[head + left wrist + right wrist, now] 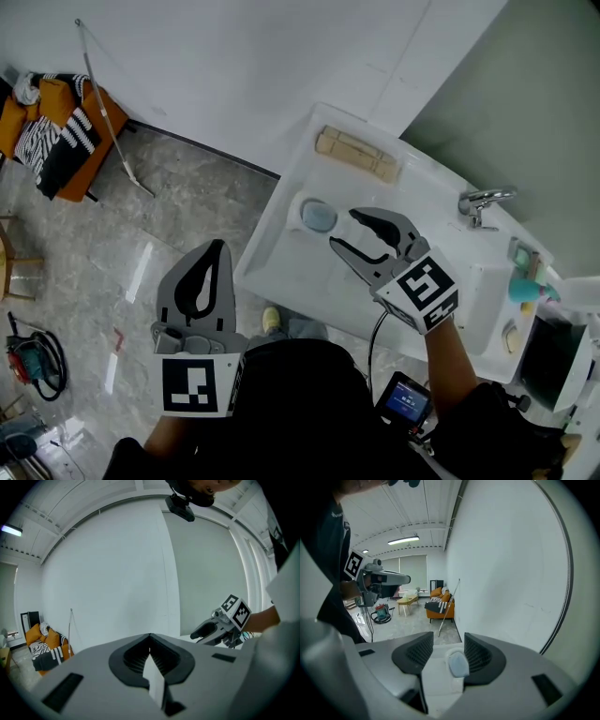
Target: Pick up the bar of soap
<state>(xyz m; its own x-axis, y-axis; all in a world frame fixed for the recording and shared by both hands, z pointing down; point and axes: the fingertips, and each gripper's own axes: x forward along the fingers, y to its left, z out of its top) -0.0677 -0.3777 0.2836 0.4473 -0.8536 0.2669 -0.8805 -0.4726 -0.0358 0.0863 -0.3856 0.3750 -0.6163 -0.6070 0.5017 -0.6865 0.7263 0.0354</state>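
The pale blue bar of soap [319, 217] lies in a white dish on the left part of the white washstand [291, 281]. My right gripper [342, 229] hangs open just right of it, jaws pointing at the dish, apart from the soap. In the right gripper view the soap [458, 663] shows ahead between the spread jaws of the right gripper [447, 651], nearer the right one. My left gripper [216, 251] stays off the washstand's left edge, over the floor, shut and empty. In the left gripper view the left gripper [150, 641] has its jaws together.
A beige slatted block [356, 155] sits at the washstand's far edge. A chrome tap [483, 200] stands at the right, with a teal item [525, 286] beyond it. An orange chair [56, 131] and a leaning mop handle [112, 112] are on the floor at left.
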